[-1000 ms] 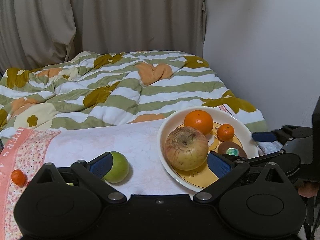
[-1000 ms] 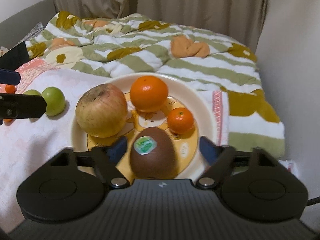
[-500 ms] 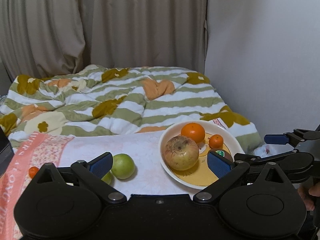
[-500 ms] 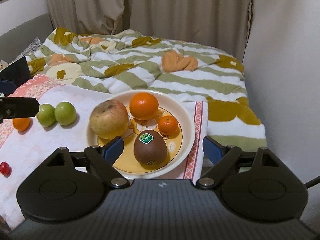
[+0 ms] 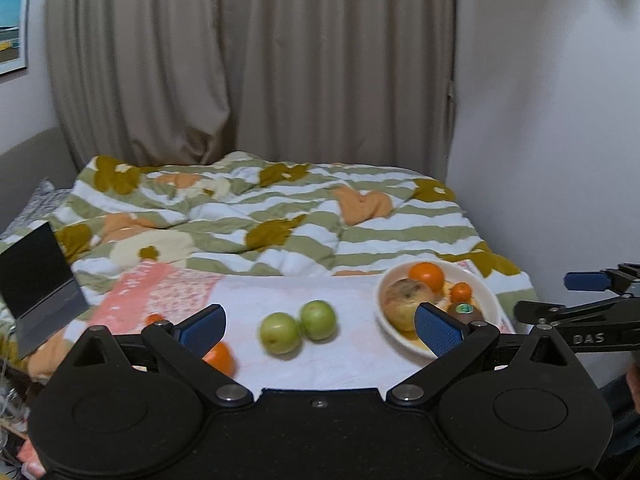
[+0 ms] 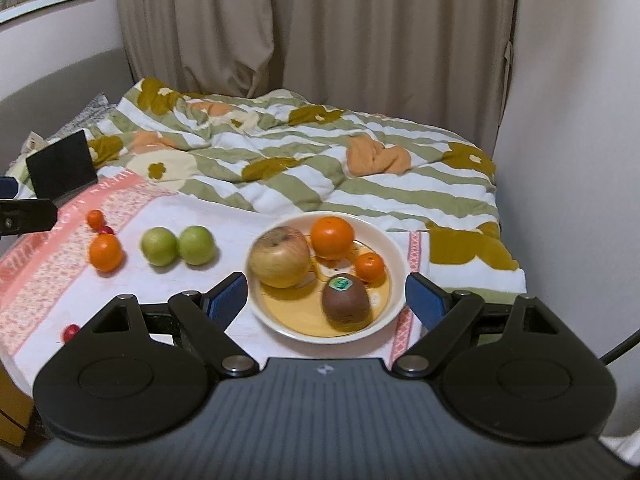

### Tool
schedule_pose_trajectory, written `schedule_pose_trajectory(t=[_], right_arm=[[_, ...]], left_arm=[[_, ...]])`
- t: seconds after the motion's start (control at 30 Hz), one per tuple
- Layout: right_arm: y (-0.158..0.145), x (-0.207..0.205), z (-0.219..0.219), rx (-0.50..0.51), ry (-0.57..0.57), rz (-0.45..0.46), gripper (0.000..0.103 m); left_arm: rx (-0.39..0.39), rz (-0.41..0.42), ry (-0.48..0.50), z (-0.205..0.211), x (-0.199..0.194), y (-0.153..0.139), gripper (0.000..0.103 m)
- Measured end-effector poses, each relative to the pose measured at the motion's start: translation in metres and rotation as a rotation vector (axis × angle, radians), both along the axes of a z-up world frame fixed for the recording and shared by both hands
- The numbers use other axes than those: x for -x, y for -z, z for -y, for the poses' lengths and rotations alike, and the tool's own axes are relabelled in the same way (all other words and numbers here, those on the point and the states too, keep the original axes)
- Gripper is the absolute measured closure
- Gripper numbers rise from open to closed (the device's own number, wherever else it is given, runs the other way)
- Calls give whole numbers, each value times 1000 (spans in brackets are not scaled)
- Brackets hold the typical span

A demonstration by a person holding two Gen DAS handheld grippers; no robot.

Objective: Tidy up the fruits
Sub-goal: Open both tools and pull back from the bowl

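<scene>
Both claws have pulled back and risen over the last second, so the whole spread shows. The right gripper (image 6: 326,294) hangs with its blue pads spread wide and nothing between them. Just ahead of it sits the cream round plate with a yellow centre (image 6: 394,258), holding a brown kiwi with a green sticker (image 6: 346,298), a big yellow-red apple (image 6: 280,256), a large orange (image 6: 332,237) and a small mandarin (image 6: 369,267). The kiwi, which a second ago lay between these pads, now rests free in the plate, so that placement looks finished.

The left gripper (image 5: 318,326) is likewise released and empty. Directly ahead of it, on the white cloth (image 5: 320,364), two green round fruits (image 5: 298,326) touch each other; an orange (image 5: 219,357) peeks from behind its left pad, blurred, with possibly a smaller one beyond. Those loose fruits are probably next for the plate.
</scene>
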State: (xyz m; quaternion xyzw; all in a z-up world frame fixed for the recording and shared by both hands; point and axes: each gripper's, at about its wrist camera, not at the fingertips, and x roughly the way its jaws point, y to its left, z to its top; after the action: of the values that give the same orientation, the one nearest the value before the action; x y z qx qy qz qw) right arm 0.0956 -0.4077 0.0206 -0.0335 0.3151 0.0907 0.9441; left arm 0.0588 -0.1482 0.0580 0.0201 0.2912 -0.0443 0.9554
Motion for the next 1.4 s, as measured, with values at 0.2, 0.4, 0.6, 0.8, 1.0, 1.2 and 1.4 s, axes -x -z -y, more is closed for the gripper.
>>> schedule_pose_trajectory(t=[0.2, 0.4, 0.6, 0.8, 1.0, 1.2, 1.4], right_arm=[[-9, 19, -28, -26, -3, -5, 1], [-10, 40, -69, -45, 11, -16, 1], [-8, 57, -119, -55, 79, -35, 1], [4, 67, -166, -74, 176, -67, 1], [23, 73, -212, -95, 268, -93, 1], [45, 69, -248, -114, 313, -133, 2], [70, 58, -277, -93, 302, -166, 3]], left_arm=[[-20, 6, -55, -45, 14, -5, 0], [-22, -2, -64, -95, 14, 3, 0], [-35, -11, -2, -144, 3, 10, 0], [-55, -34, 84, -188, -20, 22, 0], [-67, -60, 161, -222, -49, 43, 0], [-95, -98, 215, -236, -84, 67, 2], [-130, -126, 244, -236, -119, 96, 8]])
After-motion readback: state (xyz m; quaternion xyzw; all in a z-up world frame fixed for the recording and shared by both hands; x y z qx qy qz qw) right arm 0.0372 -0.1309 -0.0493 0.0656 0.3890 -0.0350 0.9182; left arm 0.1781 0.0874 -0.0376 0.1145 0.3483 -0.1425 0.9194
